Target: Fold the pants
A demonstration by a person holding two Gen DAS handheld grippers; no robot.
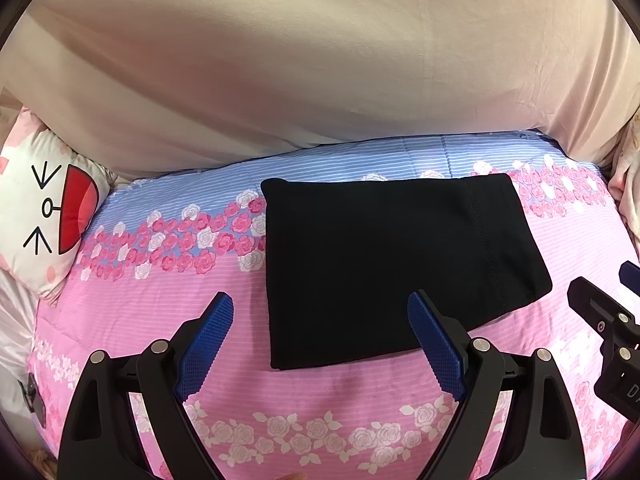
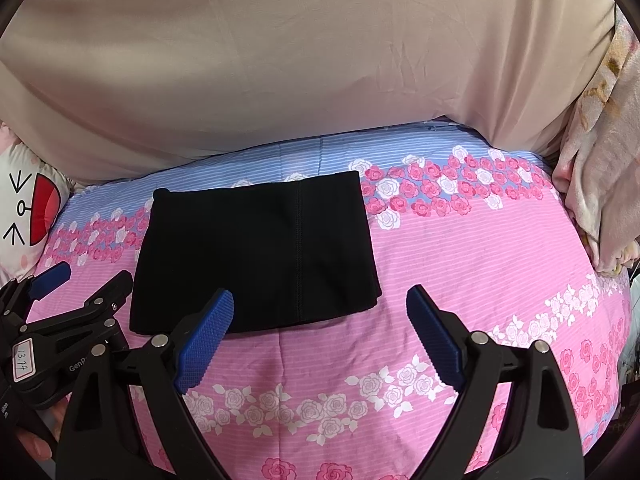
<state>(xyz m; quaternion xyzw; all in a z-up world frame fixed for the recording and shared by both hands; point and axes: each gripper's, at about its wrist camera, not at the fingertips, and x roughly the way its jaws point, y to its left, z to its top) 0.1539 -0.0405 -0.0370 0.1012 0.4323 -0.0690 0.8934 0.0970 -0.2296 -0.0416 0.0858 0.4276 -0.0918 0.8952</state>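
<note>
The black pants [image 1: 384, 264] lie folded into a flat, compact rectangle on the pink floral bedspread [image 1: 320, 400]; they also show in the right wrist view [image 2: 256, 252]. My left gripper [image 1: 320, 308] is open and empty, held just above the near edge of the pants. My right gripper [image 2: 320, 304] is open and empty, at the near right corner of the pants. The right gripper's body shows at the right edge of the left wrist view [image 1: 608, 320]. The left gripper shows at the left of the right wrist view [image 2: 80, 292].
A beige sheet [image 1: 300, 60] rises behind the bed. A white cartoon-face pillow [image 1: 44, 216] lies at the left. A bunched pale floral cloth [image 2: 600, 168] hangs at the right.
</note>
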